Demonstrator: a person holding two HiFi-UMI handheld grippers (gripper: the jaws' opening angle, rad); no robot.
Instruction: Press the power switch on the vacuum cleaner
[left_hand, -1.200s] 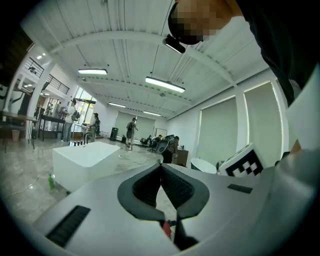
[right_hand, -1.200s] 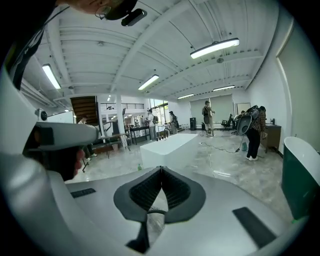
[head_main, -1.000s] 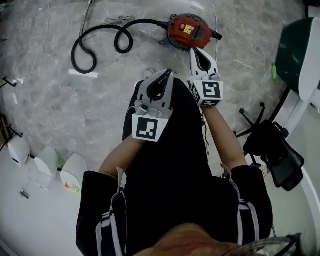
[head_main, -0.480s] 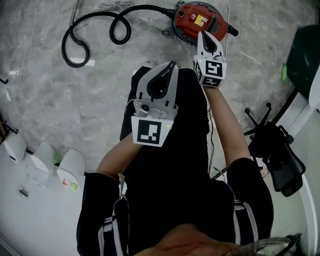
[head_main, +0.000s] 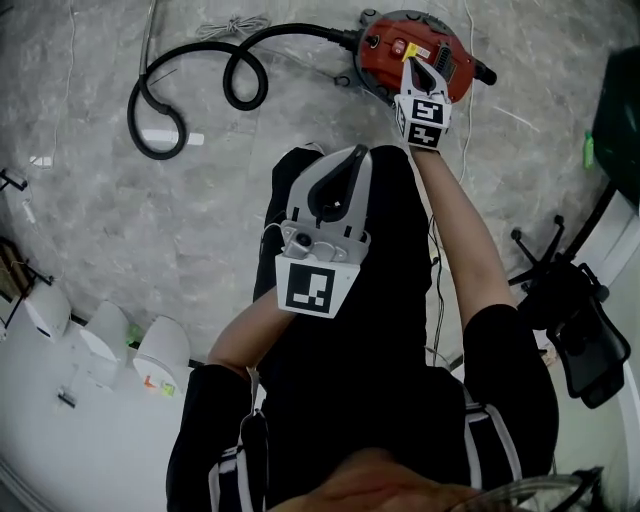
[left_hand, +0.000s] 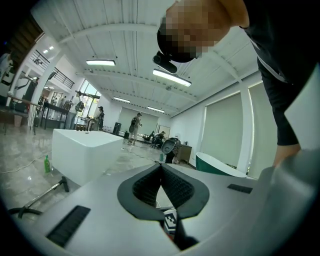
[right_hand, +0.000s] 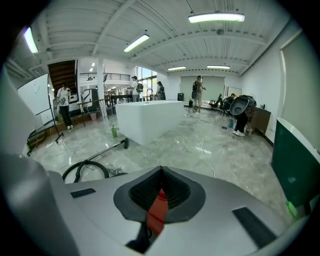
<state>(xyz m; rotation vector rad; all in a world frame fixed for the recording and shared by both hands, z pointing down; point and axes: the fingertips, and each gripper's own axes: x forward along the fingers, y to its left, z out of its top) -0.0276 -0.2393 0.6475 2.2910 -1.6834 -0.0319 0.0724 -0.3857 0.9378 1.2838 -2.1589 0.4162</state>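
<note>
The red vacuum cleaner (head_main: 385, 62) stands on the grey marble floor at the top of the head view, its black hose (head_main: 196, 84) coiled off to the left. My right gripper (head_main: 411, 64) is shut, and its tips lie over the top of the red body beside a small light label. In the right gripper view the gripper (right_hand: 161, 170) shows closed jaws, with the vacuum cleaner's red (right_hand: 158, 212) filling the gap beneath them. I cannot make out the switch itself. My left gripper (head_main: 354, 152) is shut and empty, held in front of the person's dark clothes; its own view shows the left gripper (left_hand: 161, 165) facing across the hall.
A black office chair (head_main: 572, 312) stands at the right, with a green tub (head_main: 622, 110) behind it. White rounded objects (head_main: 110, 340) sit at the lower left. A thin cable (head_main: 440, 250) trails across the floor. A white block (right_hand: 150, 120) and people stand far off.
My right gripper has reached forward from short of the vacuum cleaner until its tips are over the red body. The left gripper has stayed near the person's body.
</note>
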